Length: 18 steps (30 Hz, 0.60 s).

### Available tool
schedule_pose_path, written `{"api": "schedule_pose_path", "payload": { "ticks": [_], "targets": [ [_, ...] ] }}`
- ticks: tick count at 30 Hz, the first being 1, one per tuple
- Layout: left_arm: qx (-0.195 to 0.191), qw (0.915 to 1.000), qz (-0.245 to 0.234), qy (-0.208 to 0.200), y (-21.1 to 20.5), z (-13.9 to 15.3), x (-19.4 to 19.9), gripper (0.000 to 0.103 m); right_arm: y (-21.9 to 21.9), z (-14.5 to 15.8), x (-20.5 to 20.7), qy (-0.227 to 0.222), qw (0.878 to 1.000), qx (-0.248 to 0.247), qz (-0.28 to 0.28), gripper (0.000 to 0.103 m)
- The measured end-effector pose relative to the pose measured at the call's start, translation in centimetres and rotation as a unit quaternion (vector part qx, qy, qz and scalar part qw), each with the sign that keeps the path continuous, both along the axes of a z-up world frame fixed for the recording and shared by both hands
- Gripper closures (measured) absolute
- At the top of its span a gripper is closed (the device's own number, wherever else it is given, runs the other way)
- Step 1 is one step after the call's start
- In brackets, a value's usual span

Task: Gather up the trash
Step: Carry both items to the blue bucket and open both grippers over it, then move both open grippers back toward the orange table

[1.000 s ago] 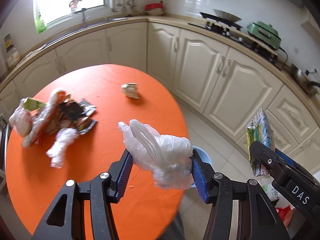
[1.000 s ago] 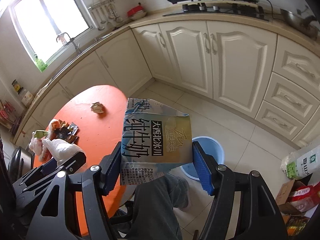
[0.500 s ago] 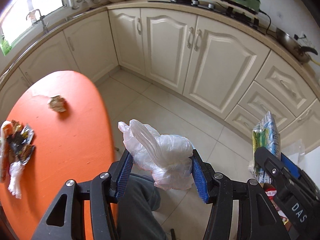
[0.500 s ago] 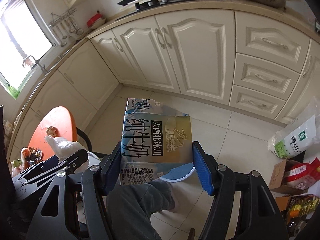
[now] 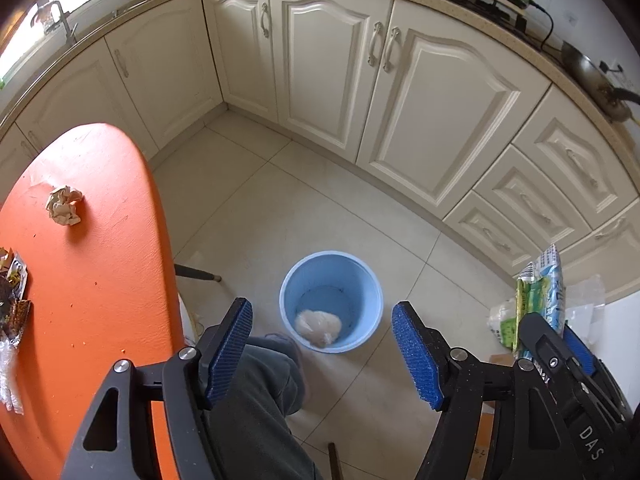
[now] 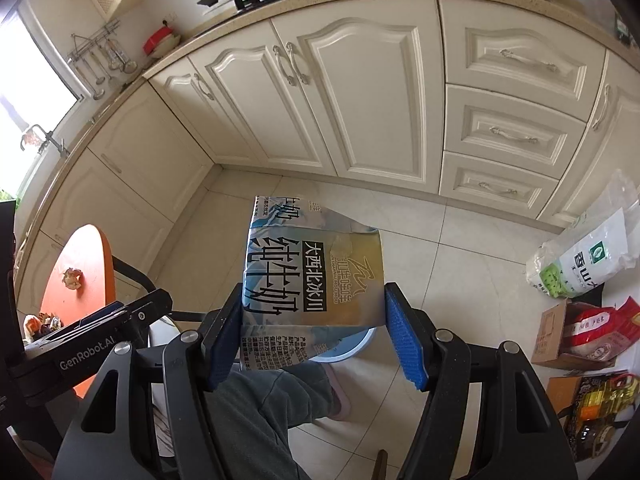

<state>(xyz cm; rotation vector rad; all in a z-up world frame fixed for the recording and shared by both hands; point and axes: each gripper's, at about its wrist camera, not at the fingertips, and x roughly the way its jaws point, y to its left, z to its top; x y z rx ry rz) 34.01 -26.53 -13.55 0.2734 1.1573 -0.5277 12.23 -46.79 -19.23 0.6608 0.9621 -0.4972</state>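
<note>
- Left hand-held gripper [image 5: 322,354] hangs pointed down over the blue bucket [image 5: 370,292] on the floor; its jaws have just been opening and stand wide apart with nothing between them.
- Crumpled plastic bag [image 5: 319,326] lies inside the bucket, directly below those jaws, consistent with a release aimed at the bin.
- Right hand-held gripper [image 6: 312,334] is clamped on a flattened milk carton [image 6: 312,276], pads pressing both side edges; judged held ready as the next item for the bucket.
- In the right wrist view the carton hides most of the bucket, so alignment over it cannot be confirmed.
- Orange table [image 5: 100,280] carries remaining trash: a crumpled paper ball [image 5: 63,205] and wrappers [image 5: 12,296] at its left edge.
- Task judged part done.
</note>
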Motion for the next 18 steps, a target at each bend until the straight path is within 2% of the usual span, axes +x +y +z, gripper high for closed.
{"api": "schedule_pose_path", "payload": {
  "ticks": [3, 10, 12, 13, 18],
  "targets": [
    [-0.002, 1.0000, 0.004, 0.005, 0.1, 0.1, 0.4, 0.035, 0.1, -0.4, 0.5, 0.004, 1.000, 0.001, 0.005, 0.036],
    [0.001, 0.9995, 0.021, -0.022, 0.6, 0.8, 0.5, 0.035, 0.8, -0.4, 3.0, -0.012, 0.999, 0.018, 0.030, 0.034],
    [0.000, 0.9992, 0.031, -0.027, 0.8, 0.9, 0.5, 0.035, 0.8, -0.5, 3.6, -0.023, 0.999, 0.033, 0.034, 0.027],
    [-0.001, 0.9990, 0.035, -0.029, 0.9, 0.9, 0.6, 0.035, 0.9, -0.5, 3.9, -0.023, 0.998, 0.039, 0.037, 0.021],
    [-0.004, 0.9988, 0.044, -0.023, 1.1, 0.5, 0.5, 0.034, 1.9, -0.8, 4.3, -0.014, 0.998, 0.041, 0.034, 0.018]
  ]
}}
